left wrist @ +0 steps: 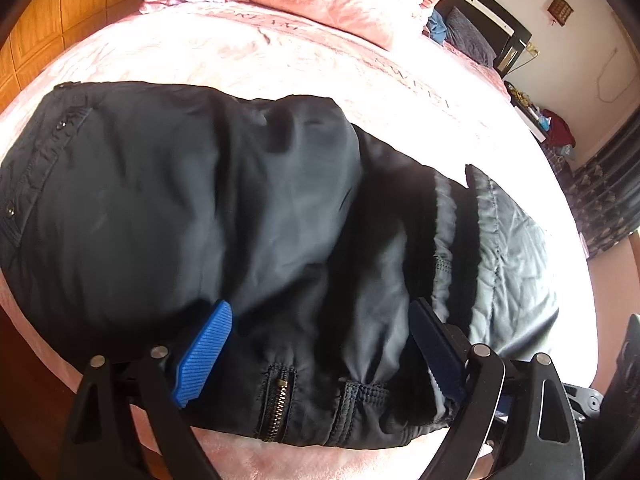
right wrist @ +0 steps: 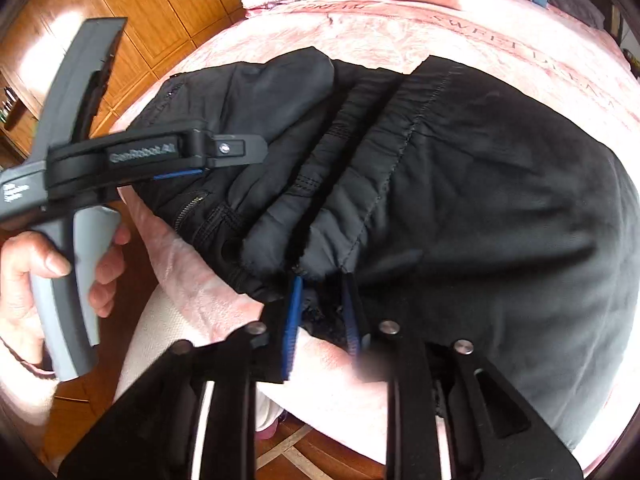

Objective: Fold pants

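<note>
- While the black pants (left wrist: pixel 200 208) lie part-folded on the pink bed (left wrist: pixel 240 52), a fold step's in hand.
- Left gripper (left wrist: pixel 324 344): spread wide over the near edge w/ zip, nothing grasped.
- Right gripper (right wrist: pixel 322 312): narrow gap, dark hem between its pads; can't tell if pinched.
- Next, prob: firm pinch both sides, lift & carry across.

Left tongs (left wrist: pixel 320 344) wide, right tongs (right wrist: pixel 322 312) narrow
</note>
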A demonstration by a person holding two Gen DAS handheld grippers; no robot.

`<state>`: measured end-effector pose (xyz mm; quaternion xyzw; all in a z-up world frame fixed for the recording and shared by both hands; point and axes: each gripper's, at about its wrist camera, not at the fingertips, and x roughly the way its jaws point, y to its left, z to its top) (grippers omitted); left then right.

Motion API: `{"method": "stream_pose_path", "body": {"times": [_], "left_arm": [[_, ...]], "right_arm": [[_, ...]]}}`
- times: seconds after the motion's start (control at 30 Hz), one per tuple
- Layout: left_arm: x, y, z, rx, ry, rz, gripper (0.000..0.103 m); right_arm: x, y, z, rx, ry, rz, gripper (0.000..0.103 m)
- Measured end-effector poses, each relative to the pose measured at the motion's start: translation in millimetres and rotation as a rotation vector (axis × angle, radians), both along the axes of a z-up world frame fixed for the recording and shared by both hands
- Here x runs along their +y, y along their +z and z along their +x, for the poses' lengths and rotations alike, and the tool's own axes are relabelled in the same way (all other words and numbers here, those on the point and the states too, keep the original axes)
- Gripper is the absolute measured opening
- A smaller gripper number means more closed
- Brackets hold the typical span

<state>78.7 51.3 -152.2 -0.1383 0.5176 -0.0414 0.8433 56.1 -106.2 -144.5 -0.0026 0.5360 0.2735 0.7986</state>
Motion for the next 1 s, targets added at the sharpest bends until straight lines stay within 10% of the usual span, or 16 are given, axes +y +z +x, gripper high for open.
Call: {"method": "stream_pose_path", "body": {"times": [0.17,0.47,0.7,1.0], "left_arm": [[9,-1,-2,0.001,0.012,0.033,0.091],[-1,-3,-1,0.009,-0.072,0.164,0.091],[-11,-8,3,0.026,-0.097,0.21,0.095],[-4,-6,-8,0.021,-0.09,0.219,0.095]], "right_arm": [[-34,34,-4,-0.012,-0.085,0.108,0.032],[-101,31,7,-0.023,-0.359,-0.042,0.032],[-87,0,11,-0.023,-0.316,-0.145,0.033],[-54,18,5,-0.028,-0.21,-0.01,0.033]]}}
